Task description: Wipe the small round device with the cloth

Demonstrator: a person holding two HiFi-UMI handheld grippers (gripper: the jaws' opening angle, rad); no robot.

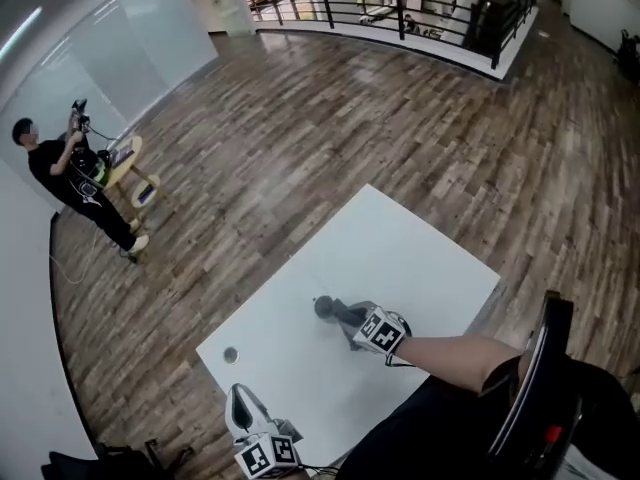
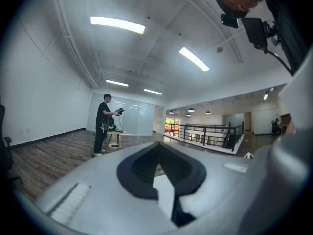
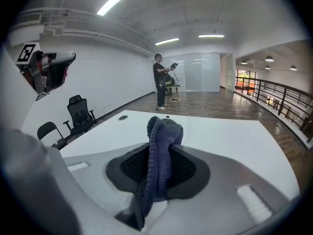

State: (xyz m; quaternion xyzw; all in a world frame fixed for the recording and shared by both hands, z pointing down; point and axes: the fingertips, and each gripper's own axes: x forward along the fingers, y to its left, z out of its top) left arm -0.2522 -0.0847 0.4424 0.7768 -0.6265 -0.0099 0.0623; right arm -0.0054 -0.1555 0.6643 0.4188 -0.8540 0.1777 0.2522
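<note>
Two tongs: right tongs (image 3: 164, 131) clamped on blue cloth (image 3: 159, 173) over white surface (image 1: 400, 258); left tongs (image 1: 243, 403) pressed together, empty, lower left.

White table (image 1: 440, 258), square-cornered, on wood plank floor (image 1: 330, 108). Person (image 1: 68, 180) in dark clothes stands on the floor well beyond the table's far left corner, close to the white wall, holding up a dark object. Small wooden stand (image 1: 135, 168) just beside them. Black railing (image 1: 400, 6) along the floor's far edge. Two black office chairs (image 3: 80, 114) off the table's left edge. Ceiling light strips (image 2: 117, 24) lit.
</note>
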